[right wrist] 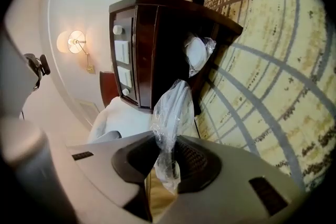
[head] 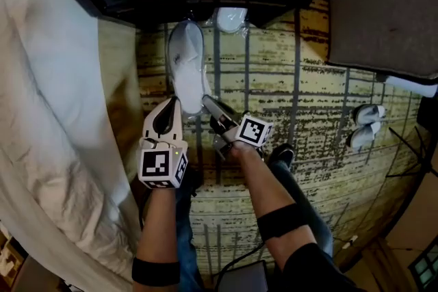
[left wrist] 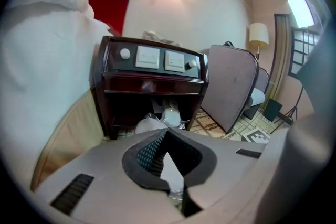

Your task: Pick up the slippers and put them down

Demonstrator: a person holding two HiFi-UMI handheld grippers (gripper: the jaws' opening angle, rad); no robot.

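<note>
A pair of white slippers in a clear plastic bag [head: 186,61] hangs in the air in front of the dark nightstand [head: 191,0]. My right gripper [head: 205,101] is shut on the bag's crumpled lower end. In the right gripper view the plastic [right wrist: 173,105] rises out from between the jaws [right wrist: 164,140]. My left gripper [head: 170,103] is just left of the bag, with its jaws shut [left wrist: 167,131]. A white sliver shows in the gap behind its tips; whether it pinches plastic I cannot tell. A second bagged pair [head: 230,18] lies in the nightstand's open bottom.
The bed with white linen [head: 41,78] runs along the left. A grey upholstered chair [head: 383,10] stands at the top right. Another white pair [head: 366,123] lies on the patterned carpet [head: 308,92] at the right. The person's legs are below the grippers.
</note>
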